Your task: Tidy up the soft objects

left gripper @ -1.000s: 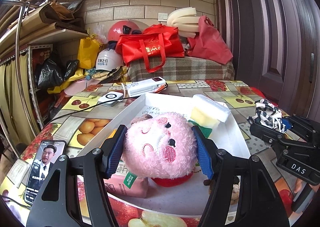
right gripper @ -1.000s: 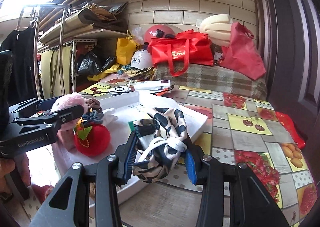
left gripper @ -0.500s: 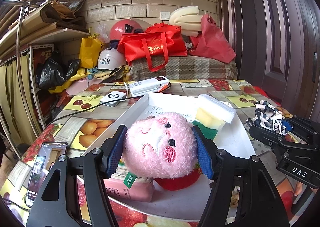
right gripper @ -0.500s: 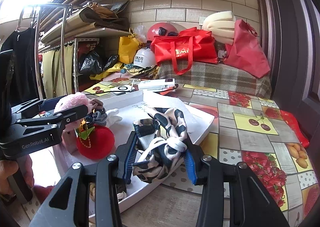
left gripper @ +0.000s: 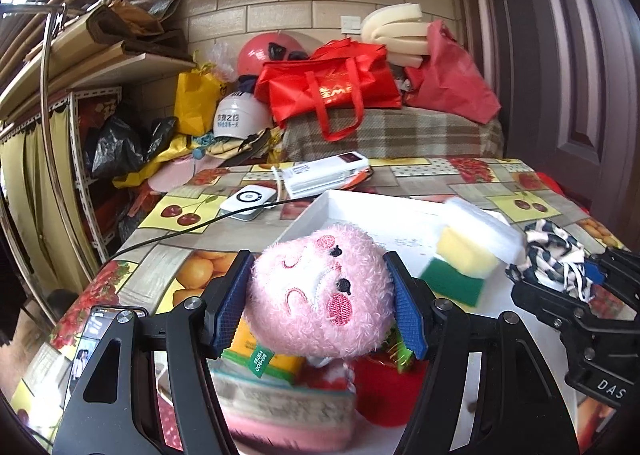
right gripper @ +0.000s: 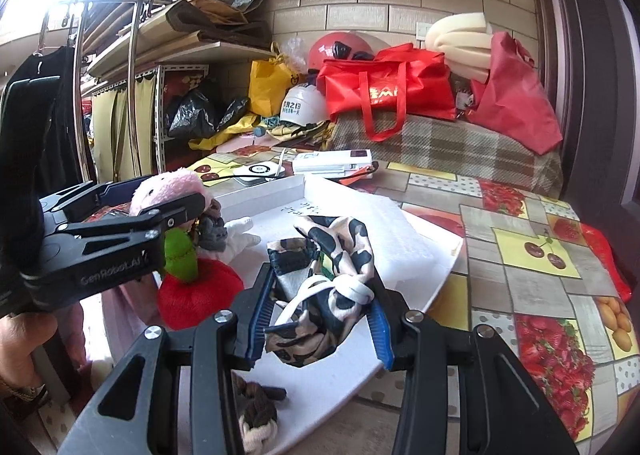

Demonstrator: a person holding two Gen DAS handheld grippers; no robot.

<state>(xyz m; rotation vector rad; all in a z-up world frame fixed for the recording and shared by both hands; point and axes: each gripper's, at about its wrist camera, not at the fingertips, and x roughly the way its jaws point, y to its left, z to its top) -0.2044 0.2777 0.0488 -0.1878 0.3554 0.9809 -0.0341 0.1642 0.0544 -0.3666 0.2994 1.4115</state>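
Observation:
My left gripper [left gripper: 320, 295] is shut on a pink plush pig [left gripper: 320, 291] and holds it above the near end of the white tray [left gripper: 308, 215]. The pig also shows in the right wrist view [right gripper: 168, 187]. My right gripper [right gripper: 320, 315] is shut on a black-and-white patterned cloth bundle [right gripper: 324, 279], held over the tray [right gripper: 420, 251]; the bundle shows at the right of the left wrist view [left gripper: 556, 259]. In the tray lie a red plush apple [right gripper: 196, 295], a yellow-green sponge [left gripper: 464, 263] and a white foam block [left gripper: 484, 227].
A pink packet [left gripper: 280, 403] lies under the pig. A braided brown-white knot [right gripper: 256, 415] lies at the tray's near end. A phone [left gripper: 86, 351], a white charger [left gripper: 248, 199] with cable and a white box [left gripper: 324, 175] lie on the fruit-print tablecloth. Red bags [right gripper: 384, 91] stand behind.
My left gripper has lifted and moved forward over the tray with the pig. My right gripper has moved left and forward, further over the tray, with the cloth bundle.

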